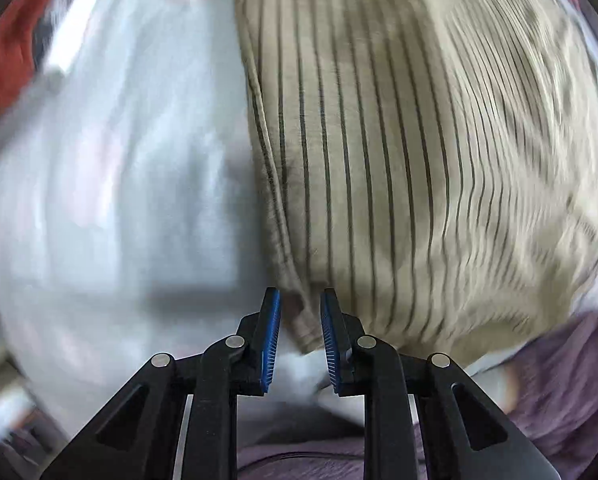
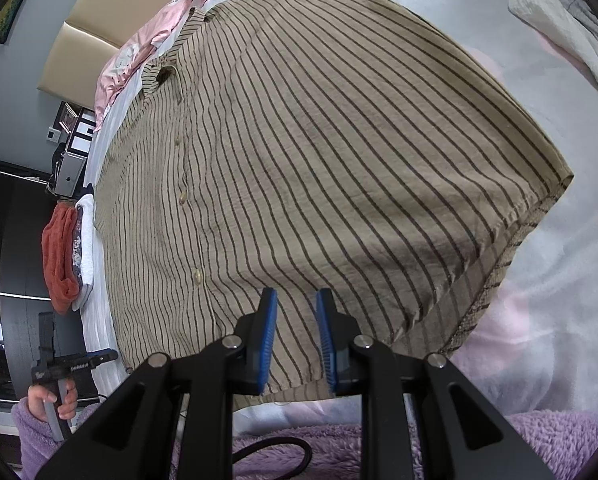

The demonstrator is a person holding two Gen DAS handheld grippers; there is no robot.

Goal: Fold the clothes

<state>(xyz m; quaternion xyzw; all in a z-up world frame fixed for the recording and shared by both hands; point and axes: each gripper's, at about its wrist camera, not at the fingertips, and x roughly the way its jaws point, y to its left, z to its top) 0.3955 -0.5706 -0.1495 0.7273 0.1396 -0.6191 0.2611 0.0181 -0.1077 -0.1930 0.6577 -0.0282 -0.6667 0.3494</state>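
The striped button-up shirt [image 2: 299, 152] lies spread face up on the bed sheet [image 2: 539, 280], collar toward 11 o'clock and hem toward 6 o'clock in the right wrist view, with the button placket [image 2: 185, 200] closed and running down its left half. Only 1 fold shows: the side at 4 o'clock is turned over onto the body, leaving a doubled edge there. The opposite side, the sleeves and the lengthwise fold appear not yet done, so the task is judged to be at an early stage. The right gripper [image 2: 297, 344] hangs above the hem, jaws slightly apart, with nothing between the pads. The left gripper [image 1: 301, 340] sits at the shirt's side edge [image 1: 275, 200]; its jaws are slightly apart and the pads do not press the cloth. That view is motion-blurred. At 9 o'clock, folded towels [image 2: 65, 256] are stacked beside the bed; pink pillows [image 2: 139, 44] rest at 11 o'clock.
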